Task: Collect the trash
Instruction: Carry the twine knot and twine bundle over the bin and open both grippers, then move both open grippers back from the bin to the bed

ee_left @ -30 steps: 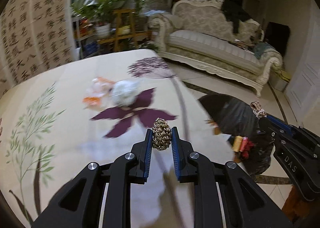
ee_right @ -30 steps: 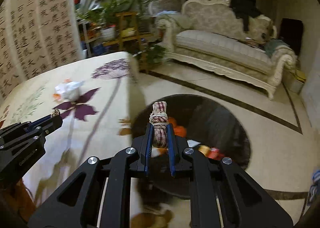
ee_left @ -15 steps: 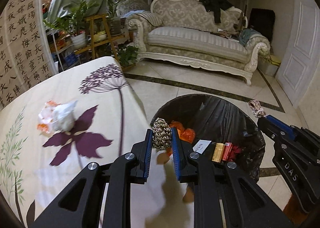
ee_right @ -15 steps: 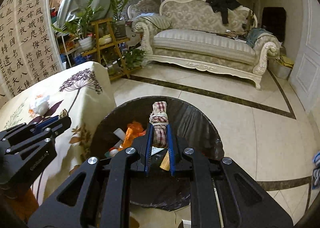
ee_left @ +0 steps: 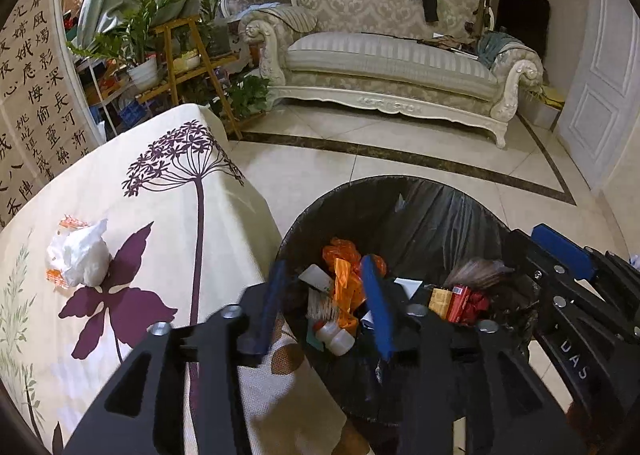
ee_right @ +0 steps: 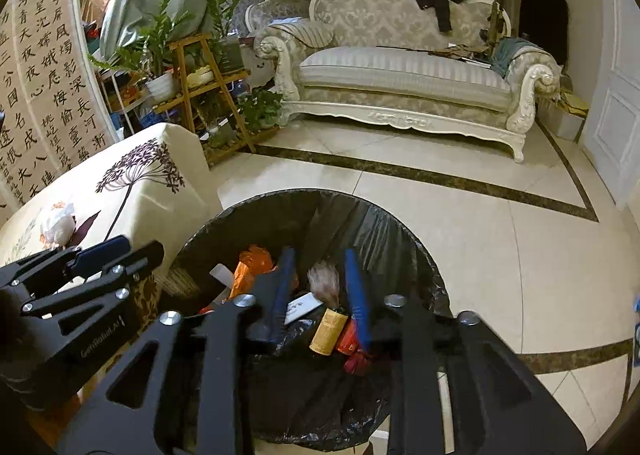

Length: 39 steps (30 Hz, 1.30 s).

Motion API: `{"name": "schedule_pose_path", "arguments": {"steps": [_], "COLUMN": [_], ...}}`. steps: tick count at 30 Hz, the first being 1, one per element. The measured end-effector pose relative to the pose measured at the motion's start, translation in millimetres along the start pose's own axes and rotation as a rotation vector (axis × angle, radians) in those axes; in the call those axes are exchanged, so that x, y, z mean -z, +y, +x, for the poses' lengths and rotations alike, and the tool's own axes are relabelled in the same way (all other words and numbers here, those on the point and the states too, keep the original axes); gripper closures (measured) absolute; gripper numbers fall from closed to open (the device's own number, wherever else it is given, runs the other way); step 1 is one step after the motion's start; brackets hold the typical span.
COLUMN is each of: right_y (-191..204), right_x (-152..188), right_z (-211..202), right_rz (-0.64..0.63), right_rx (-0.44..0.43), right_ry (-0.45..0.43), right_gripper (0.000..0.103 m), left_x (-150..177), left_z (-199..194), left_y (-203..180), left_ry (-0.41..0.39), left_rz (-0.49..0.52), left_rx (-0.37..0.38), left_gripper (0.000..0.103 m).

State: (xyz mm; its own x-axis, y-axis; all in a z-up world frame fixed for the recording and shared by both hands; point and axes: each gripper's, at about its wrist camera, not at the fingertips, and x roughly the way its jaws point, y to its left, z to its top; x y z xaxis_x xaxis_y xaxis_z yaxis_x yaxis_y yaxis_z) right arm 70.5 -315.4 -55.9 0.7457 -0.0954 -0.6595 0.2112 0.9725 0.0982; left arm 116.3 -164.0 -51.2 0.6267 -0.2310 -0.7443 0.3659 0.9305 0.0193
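Note:
A round bin with a black liner (ee_left: 436, 211) (ee_right: 380, 231) stands on the floor beside the table and holds orange plastic (ee_left: 344, 275), a small white bottle (ee_left: 334, 335), a yellow box (ee_right: 329, 331) and red wrappers. My left gripper (ee_left: 324, 283) is open and empty over the bin. My right gripper (ee_right: 320, 275) is open over the bin too, with a blurred rope bundle (ee_right: 325, 280) falling between its fingers. A crumpled white and orange wrapper (ee_left: 78, 255) (ee_right: 58, 225) lies on the flowered tablecloth (ee_left: 168, 191).
The table (ee_right: 152, 159) sits left of the bin. A cream sofa (ee_left: 384, 63) stands across the tiled floor, a wooden plant stand (ee_left: 188, 55) at the back left, a white door (ee_left: 600, 95) at the right.
Both grippers moved from the table to over the bin and opened. The braided rope knot left the left gripper and the checked rope bundle left the right one.

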Motion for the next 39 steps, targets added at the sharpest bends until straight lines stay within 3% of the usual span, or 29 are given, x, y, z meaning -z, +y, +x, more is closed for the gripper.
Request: {"name": "schedule_pose_path", "arguments": {"steps": [8,10,13,31,39], "right_y": [-6,-7,-8,-6,7], "right_x": [-1,-1,-1,1,0], "right_z": [-1,-2,-5,-11,-16], "right_rz": [0.023,0.027,0.029,0.035,0.019], "right_rx": [0.012,0.017,0.022,0.019,0.005], "right_ry": [-0.003,-0.008,-0.016,-0.018,-0.02], "right_gripper": [0.072,0.065,0.064,0.062,0.055], "left_x": [-1,-2,-2,1,8], "left_z": [0,-1,-2,-32,-57], "left_y": [-1,-1,-2,19,50], "left_ry": [-0.011,-0.017,-0.022,-0.07,-0.101], "left_rz": [-0.004,0.0,0.004,-0.045,-0.091], "left_rx": [-0.006,-0.006,-0.002,0.047,0.011], "left_gripper": [0.044,0.042,0.039,0.029,0.028]}}
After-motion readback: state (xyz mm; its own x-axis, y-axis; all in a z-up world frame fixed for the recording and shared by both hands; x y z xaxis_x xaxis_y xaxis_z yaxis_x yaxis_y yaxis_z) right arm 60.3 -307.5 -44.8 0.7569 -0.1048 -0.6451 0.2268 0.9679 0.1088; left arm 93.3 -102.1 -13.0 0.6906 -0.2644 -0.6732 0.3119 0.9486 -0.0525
